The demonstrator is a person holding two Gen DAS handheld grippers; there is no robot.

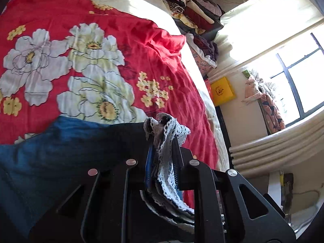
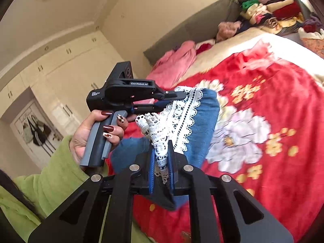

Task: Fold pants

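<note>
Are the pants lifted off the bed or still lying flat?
Partly lifted: both the left gripper and right gripper pinch the lace hem, raising the blue pants above the red blanket.

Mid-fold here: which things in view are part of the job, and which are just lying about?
Job:
- blue pants with lace trim
- left gripper, shut on the pants
- right gripper, shut on the pants

Lying about:
- clothes pile
- pink garment
- yellow box
</note>
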